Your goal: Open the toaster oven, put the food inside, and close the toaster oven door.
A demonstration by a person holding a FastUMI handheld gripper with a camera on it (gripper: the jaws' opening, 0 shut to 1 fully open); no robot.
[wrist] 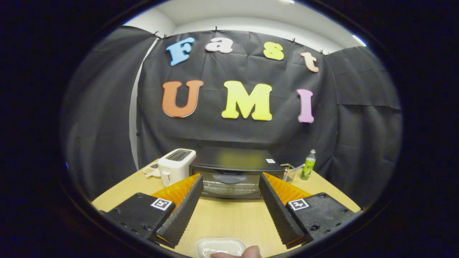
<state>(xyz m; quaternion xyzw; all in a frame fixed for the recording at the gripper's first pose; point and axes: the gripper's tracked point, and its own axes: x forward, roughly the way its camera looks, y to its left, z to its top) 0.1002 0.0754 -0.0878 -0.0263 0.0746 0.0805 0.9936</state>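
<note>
Gripper view, near to far. Closest in, low between the two fingers (186,208), sits a shallow clear dish (220,246) on the wood tabletop (229,218). A fingertip (251,252) of a person overlaps the dish's near rim; rest of the hand is cut off, so its pose can't be read. Contents of the dish: can't tell, too little in sight.

Gripper (230,181): released, fingers spread wide apart, nothing between the pads but bare table. Fingers angle outward from base to tip, level w/ the tabletop and aimed straight at the oven. Each finger mount carries a small square marker tag.

Just beyond the fingertips, centred in the gap: toaster oven (233,168), dark body, glass door shut and upright. A wire rack shows through the glass. No contact btwn fingers and oven; tips sit near the front corners of the door, apart from it.

Left of the oven, just beside it: white pop-up toaster (175,165), w/ a small plate (152,169) behind its far left side. Right of the oven: small wire basket (289,173), then a green bottle (308,165), upright, near the table's back right corner.

Behind all: black cloth booth wall (229,132).
</note>
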